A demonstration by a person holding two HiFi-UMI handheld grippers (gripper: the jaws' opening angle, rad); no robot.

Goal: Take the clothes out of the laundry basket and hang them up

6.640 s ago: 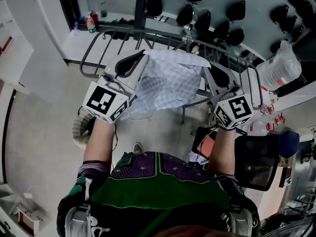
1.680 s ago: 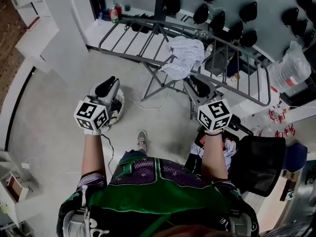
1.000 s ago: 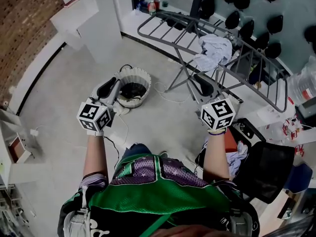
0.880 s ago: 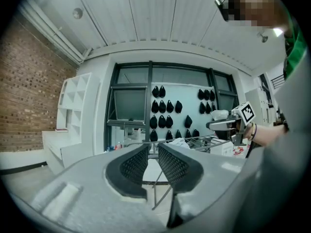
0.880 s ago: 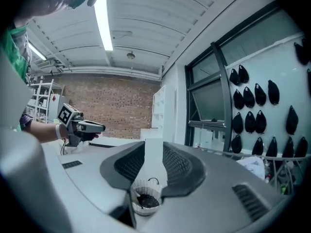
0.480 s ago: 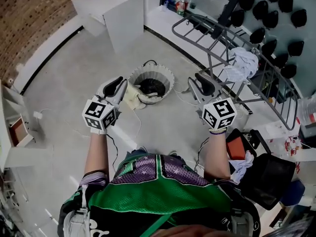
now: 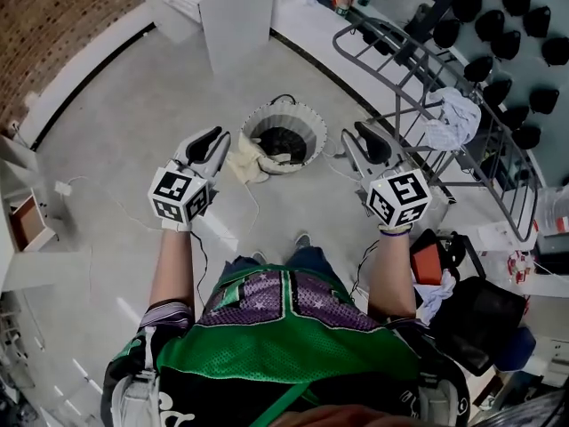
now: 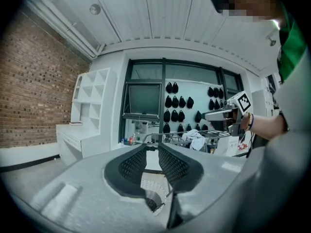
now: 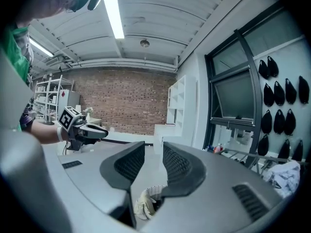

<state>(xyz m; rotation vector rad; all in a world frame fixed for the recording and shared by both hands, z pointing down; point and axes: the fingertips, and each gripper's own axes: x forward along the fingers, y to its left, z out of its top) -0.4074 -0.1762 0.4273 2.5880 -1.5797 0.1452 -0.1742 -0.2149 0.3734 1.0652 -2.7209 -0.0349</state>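
One pale garment [image 7: 452, 118] hangs on the drying rack [image 7: 404, 56]; the laundry basket [image 7: 307, 118] holds more clothes. Left gripper [image 7: 218, 135] and right gripper [image 7: 352, 134] stand open, empty

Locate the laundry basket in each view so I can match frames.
Head view: laundry basket on the floor, upper centre.
Left gripper view: laundry basket low centre, partly hidden.
Right gripper view: laundry basket low centre, partly hidden.
Shared landmark: white garment on the drying rack, centre-right, far right.
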